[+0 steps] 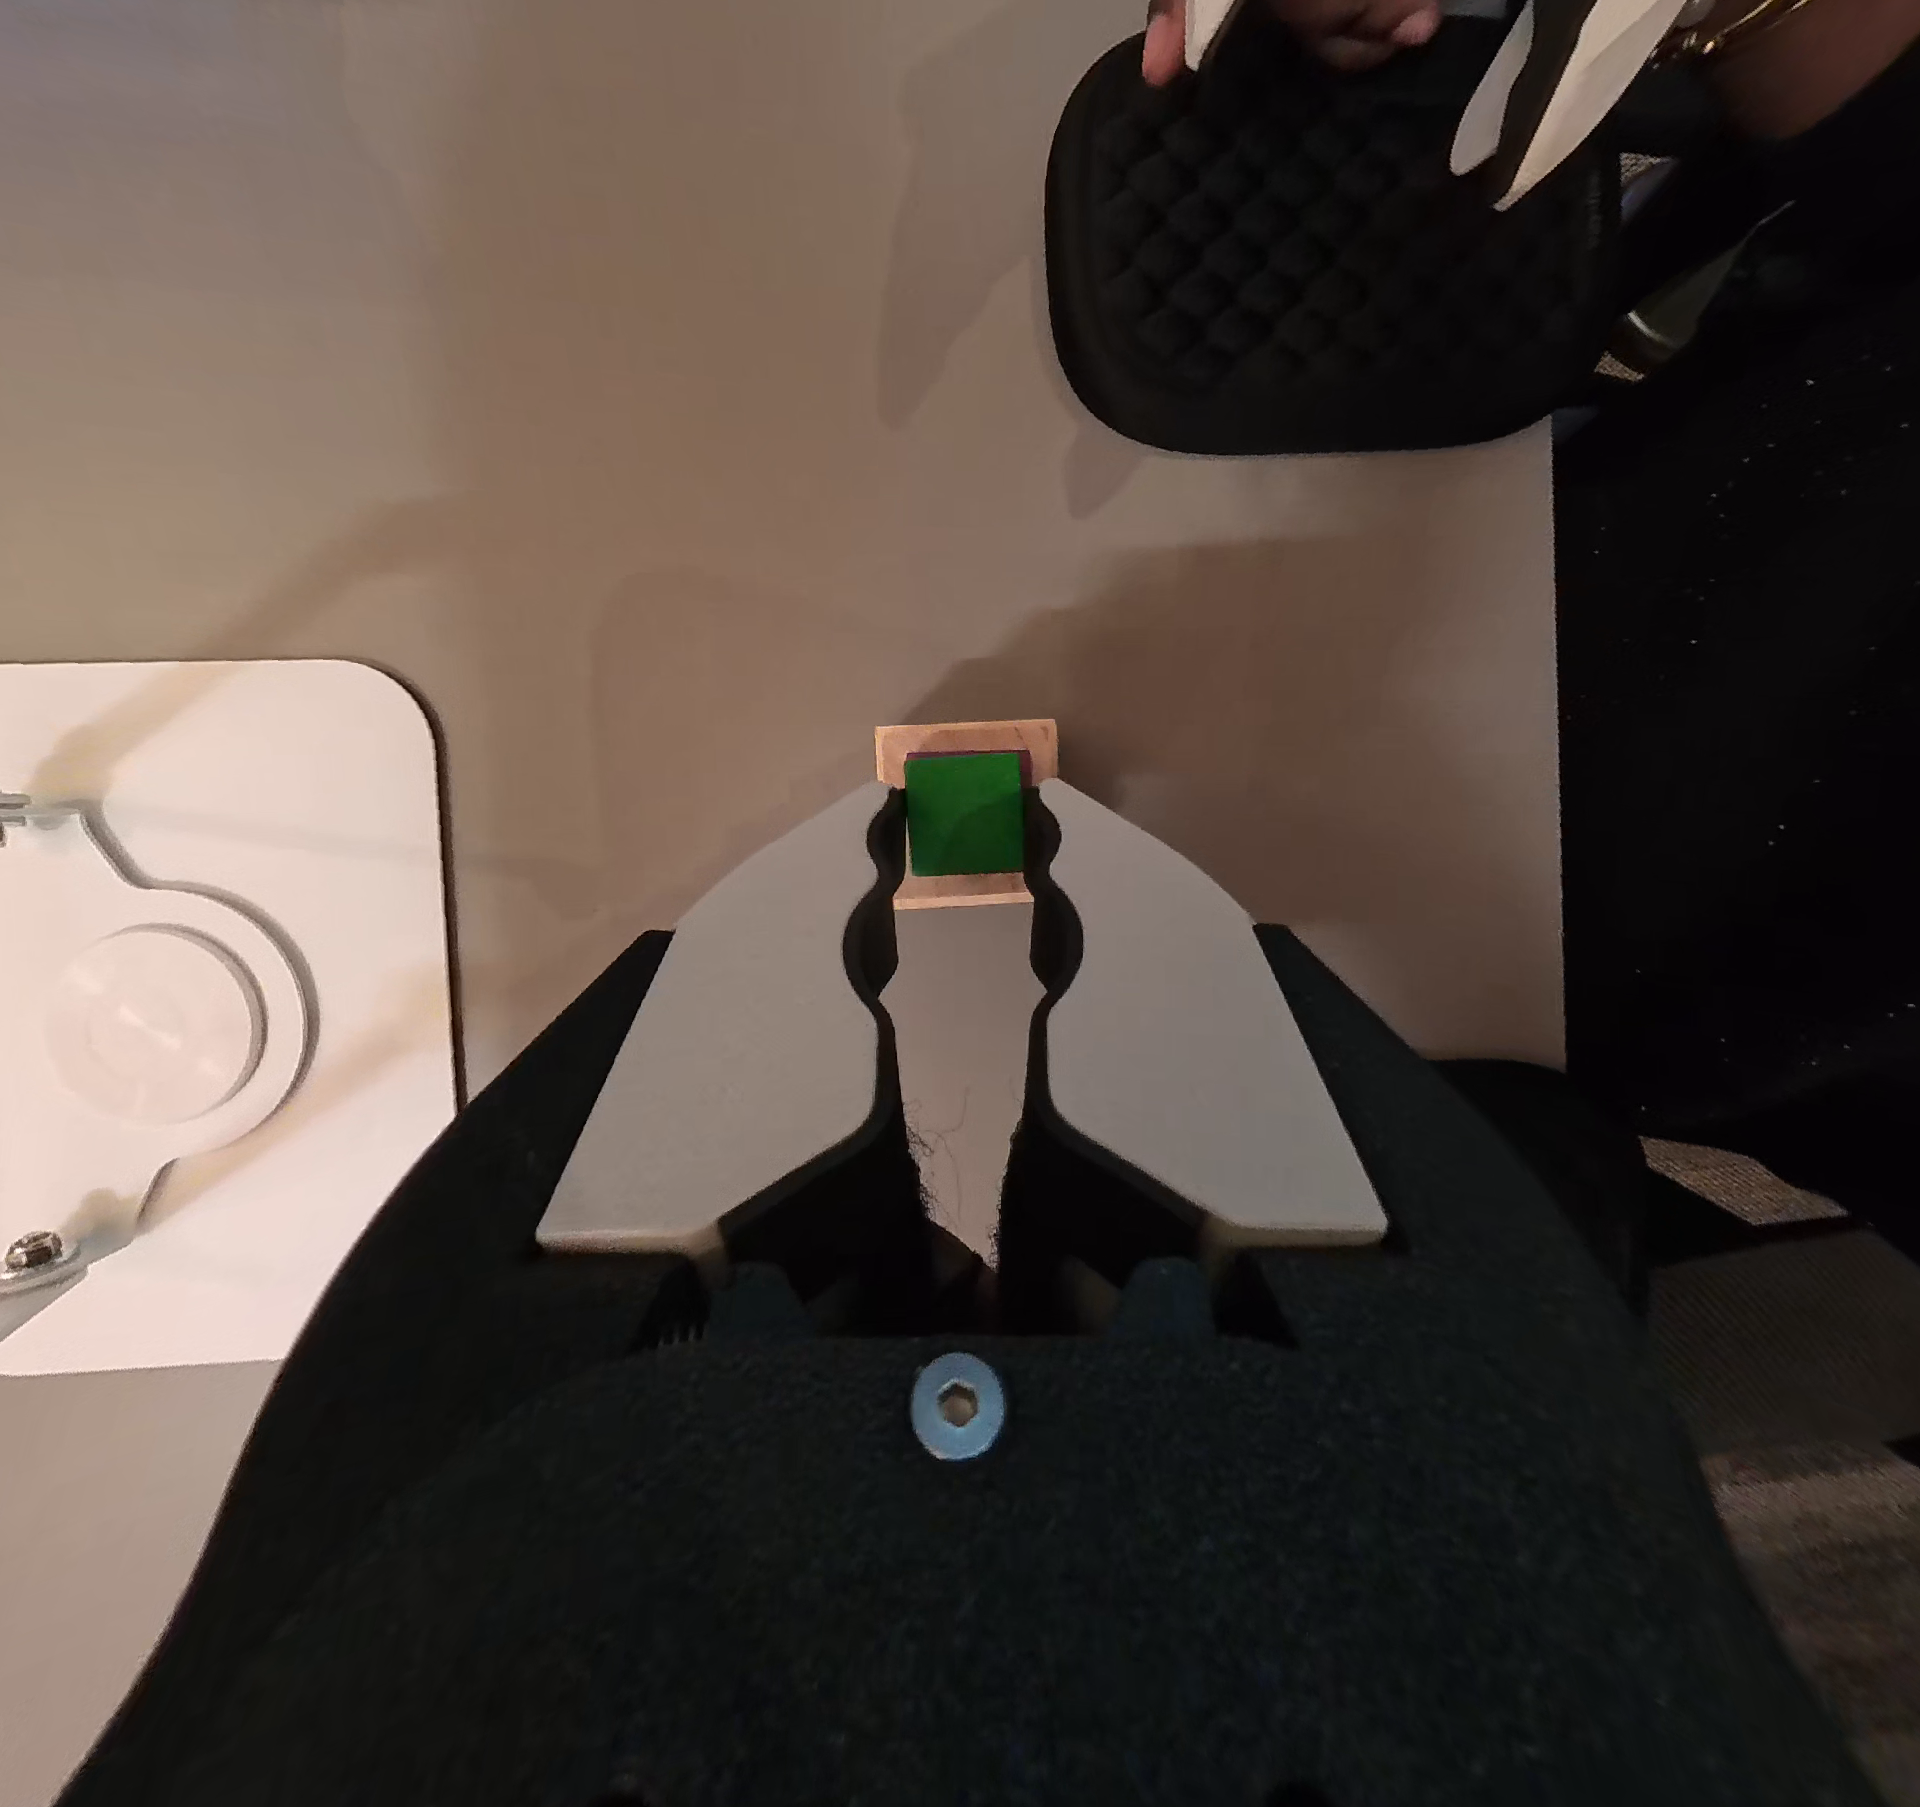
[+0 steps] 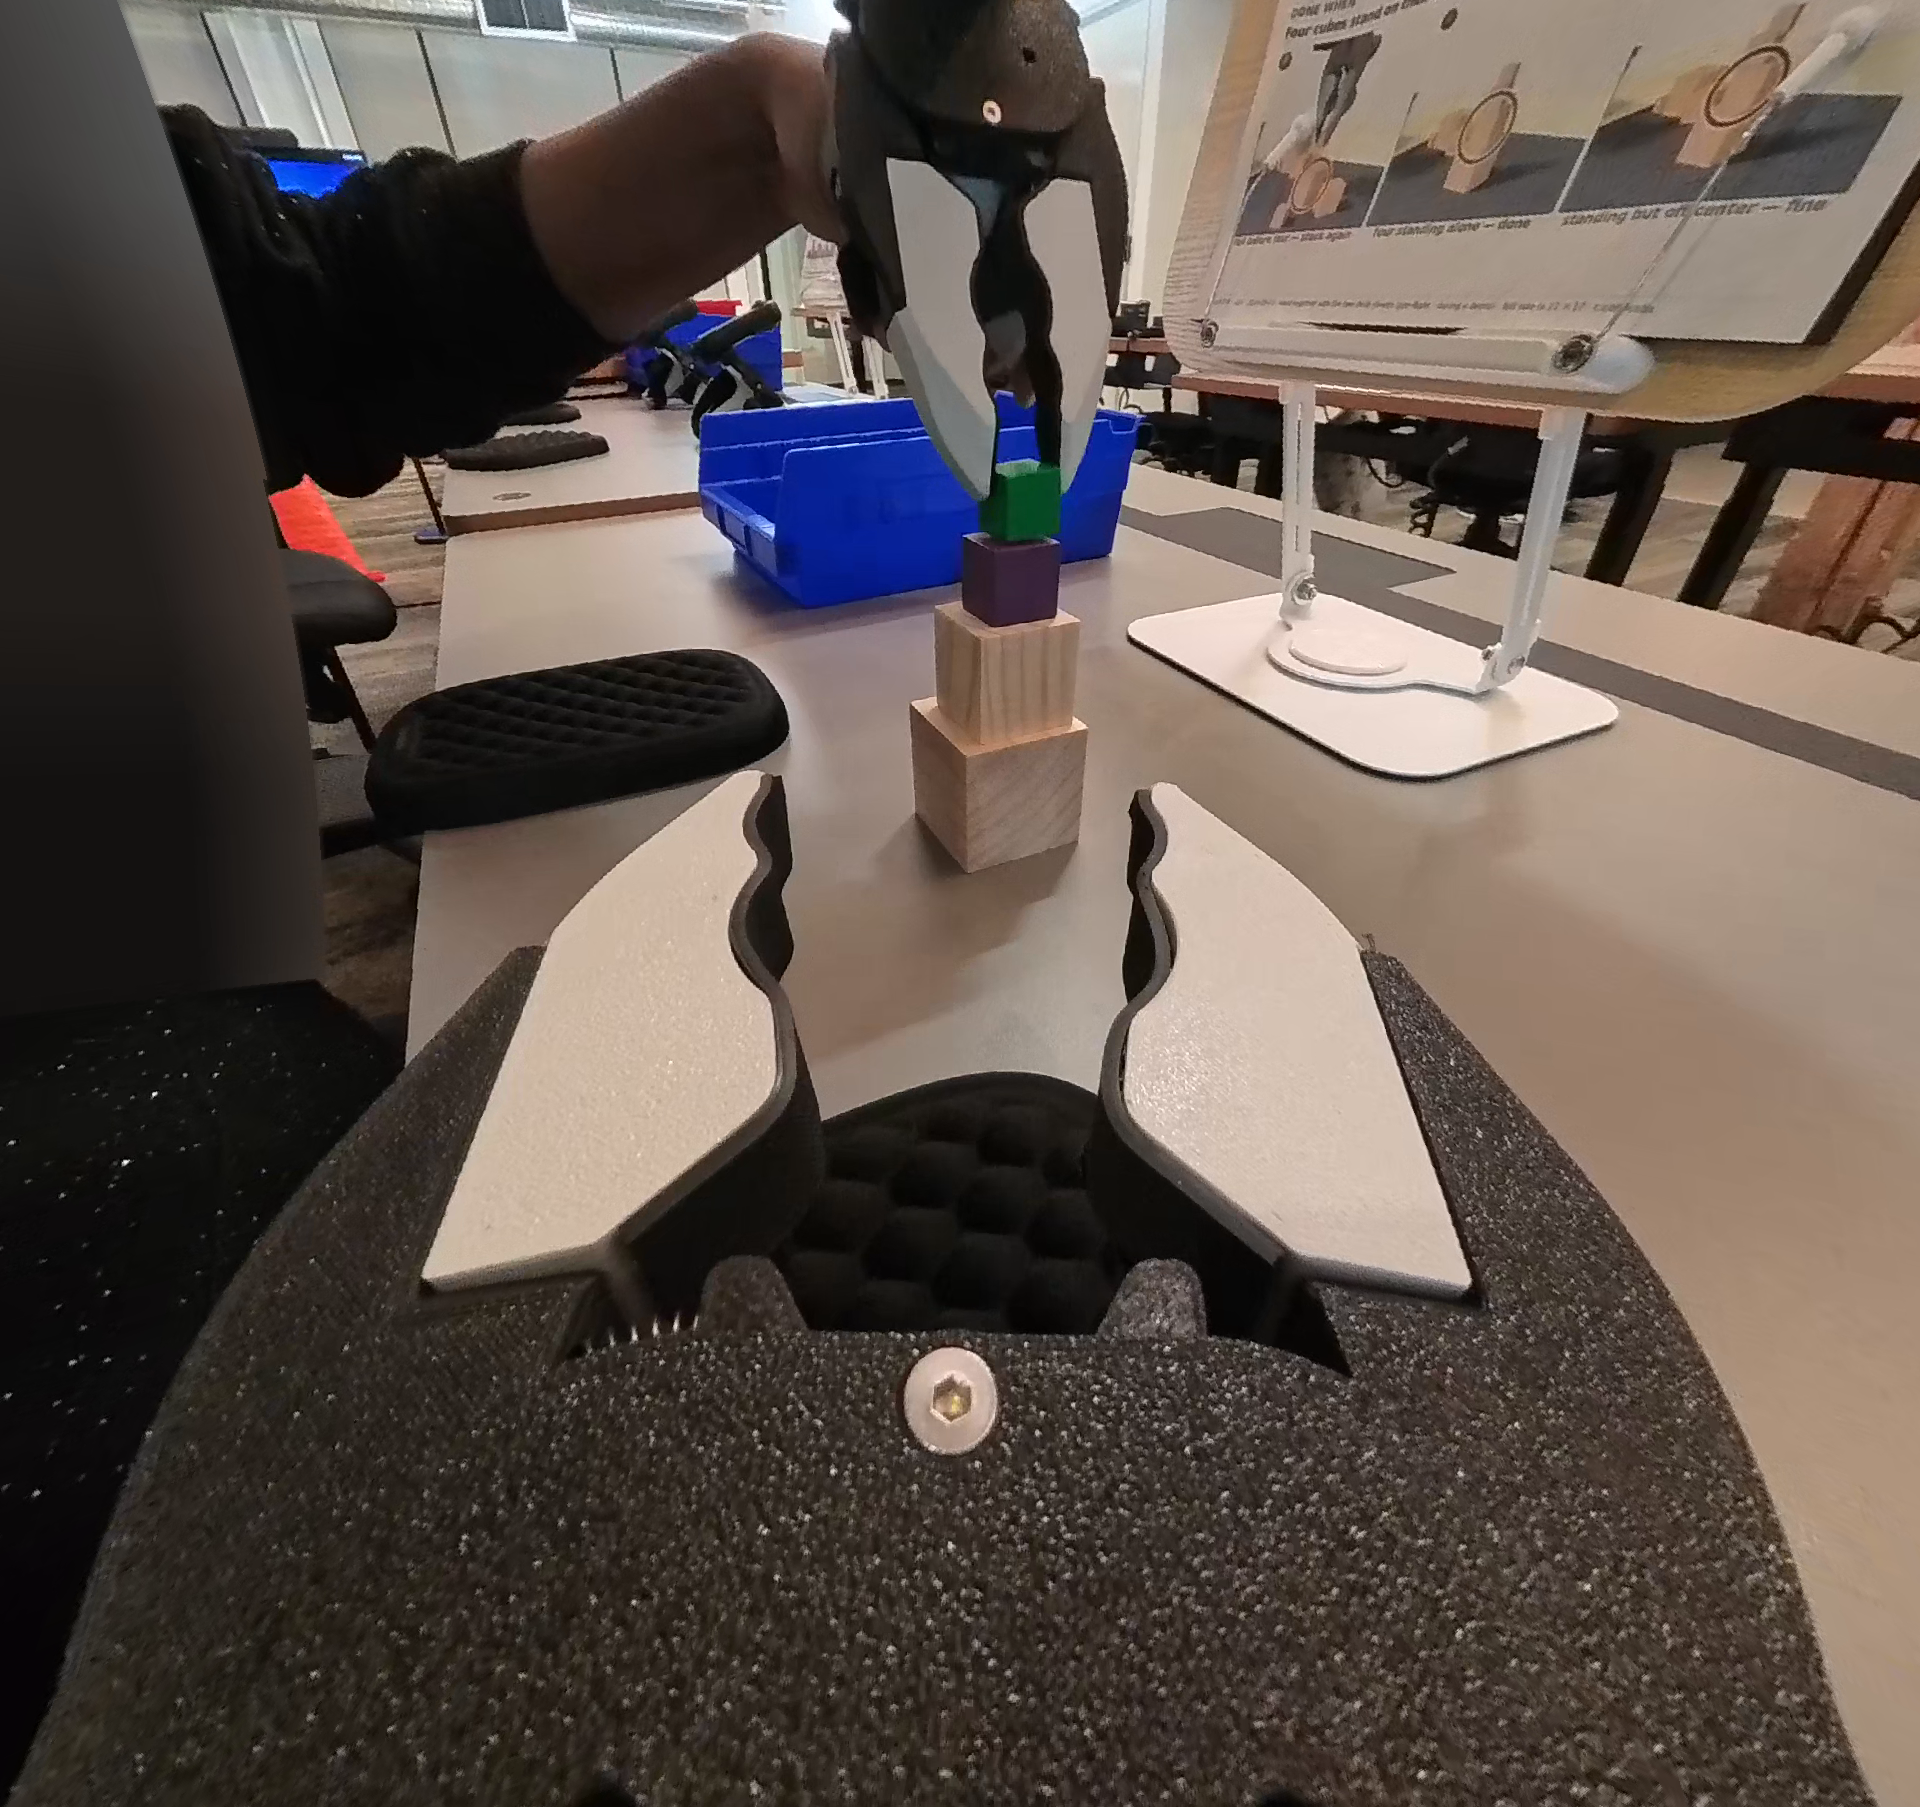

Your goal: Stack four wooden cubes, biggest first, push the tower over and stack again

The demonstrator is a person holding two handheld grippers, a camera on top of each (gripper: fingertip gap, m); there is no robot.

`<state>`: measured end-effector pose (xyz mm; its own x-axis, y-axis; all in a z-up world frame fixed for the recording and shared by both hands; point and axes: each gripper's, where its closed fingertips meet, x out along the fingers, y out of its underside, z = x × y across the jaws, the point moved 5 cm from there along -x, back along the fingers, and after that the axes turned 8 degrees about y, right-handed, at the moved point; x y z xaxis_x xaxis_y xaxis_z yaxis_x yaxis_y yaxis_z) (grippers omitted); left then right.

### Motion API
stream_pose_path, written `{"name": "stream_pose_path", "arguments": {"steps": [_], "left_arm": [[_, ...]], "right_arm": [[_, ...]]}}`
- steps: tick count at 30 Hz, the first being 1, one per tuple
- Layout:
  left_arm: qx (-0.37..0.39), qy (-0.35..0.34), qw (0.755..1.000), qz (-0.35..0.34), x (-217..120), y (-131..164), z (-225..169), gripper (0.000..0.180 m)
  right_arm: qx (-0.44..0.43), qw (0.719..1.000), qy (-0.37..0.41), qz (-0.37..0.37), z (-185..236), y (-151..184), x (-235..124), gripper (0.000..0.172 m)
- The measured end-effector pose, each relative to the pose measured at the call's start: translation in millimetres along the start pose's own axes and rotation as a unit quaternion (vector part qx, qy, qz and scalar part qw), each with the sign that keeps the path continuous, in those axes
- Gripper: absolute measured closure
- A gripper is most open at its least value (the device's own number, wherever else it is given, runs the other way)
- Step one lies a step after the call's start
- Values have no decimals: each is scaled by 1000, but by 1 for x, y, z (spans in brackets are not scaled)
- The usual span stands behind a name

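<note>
- The left claw (image 1: 964,827) comes straight down from above, its dark pads pressed on either side of a small green cube (image 2: 1020,500).
- That green cube sits at the top of a stack: beneath it is a purple cube (image 2: 1008,578), then a smaller wooden cube (image 2: 1006,677), then a larger wooden cube (image 2: 997,791) standing on the grey table (image 2: 1299,926).
- From above, the stack reads as green in the middle, a thin purple edge behind it, and pale wood showing in front and behind.
- The right claw (image 2: 956,884) is low over the near edge of the table, jaws wide, nothing between them; the stack stands just ahead of its tips, not touching.
- A blue bin (image 2: 831,521) is behind the stack on the table; I cannot tell what is in it from here, only its walls and inner dividers show.
- A black padded rest (image 2: 571,718) lies at the table's left edge, near the right claw.
- To the right stands a white stand (image 2: 1371,708) with a flat base, carrying a printed sheet with pictures (image 2: 1558,95).
- A person's hand (image 2: 727,157) with a dark sleeve grips the left claw's body.
</note>
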<state>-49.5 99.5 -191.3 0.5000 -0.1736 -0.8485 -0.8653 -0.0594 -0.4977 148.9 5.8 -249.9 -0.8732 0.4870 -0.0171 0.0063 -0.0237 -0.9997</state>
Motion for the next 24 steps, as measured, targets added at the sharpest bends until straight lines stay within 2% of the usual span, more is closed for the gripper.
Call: {"name": "stream_pose_path", "arguments": {"steps": [17, 24], "left_arm": [[17, 10, 1000, 11, 1, 1, -1, 157], [24, 6, 1000, 3, 0, -2, -2, 145]], "right_arm": [[-2, 1000, 0, 0, 0, 0, 0, 110], [-1, 1000, 0, -1, 0, 0, 0, 110]]}}
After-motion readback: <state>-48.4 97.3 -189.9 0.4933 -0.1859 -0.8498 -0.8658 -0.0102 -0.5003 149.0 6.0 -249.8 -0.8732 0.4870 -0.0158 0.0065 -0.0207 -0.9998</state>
